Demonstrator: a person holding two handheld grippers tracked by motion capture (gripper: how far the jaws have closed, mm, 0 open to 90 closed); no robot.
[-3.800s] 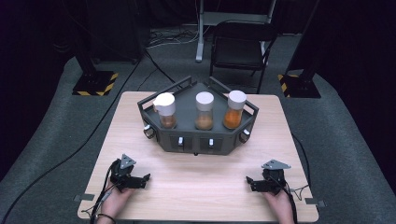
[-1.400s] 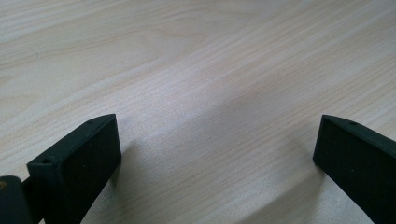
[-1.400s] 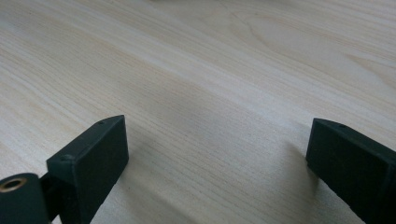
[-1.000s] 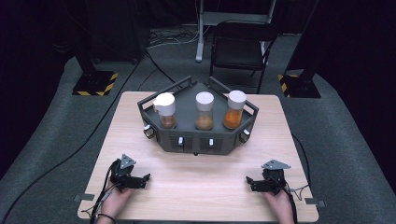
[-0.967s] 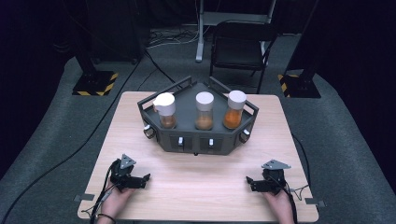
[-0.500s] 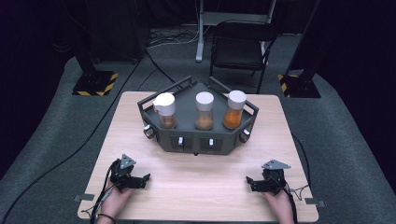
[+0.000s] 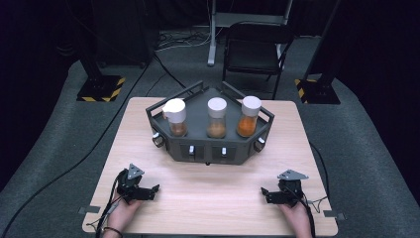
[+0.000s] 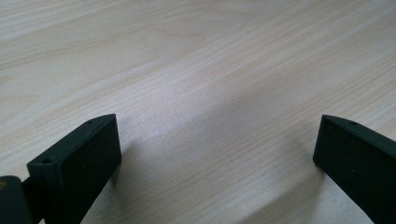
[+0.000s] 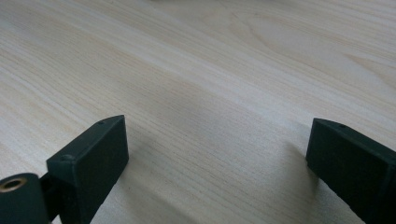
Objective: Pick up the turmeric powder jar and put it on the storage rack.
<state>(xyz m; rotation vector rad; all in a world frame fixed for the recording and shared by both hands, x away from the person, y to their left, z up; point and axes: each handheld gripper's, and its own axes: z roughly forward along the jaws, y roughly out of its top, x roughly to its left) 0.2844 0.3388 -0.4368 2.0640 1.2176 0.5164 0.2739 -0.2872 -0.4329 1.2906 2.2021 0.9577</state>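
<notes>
Three jars stand in the rack toward the counter's far edge. The left jar is nearest the left gripper; it looks rigid, smooth, probably slippery and breakable, so grip the body below the lid. Both the left and right gripper rest near the front corners, fingers spread and empty.

No text, label, brand or number can be read anywhere. The three jars on the dark rack at the far middle of the desk carry no legible labels. The only signs are yellow-and-black hazard stripes on the two stand bases on the floor, far left and far right.
</notes>
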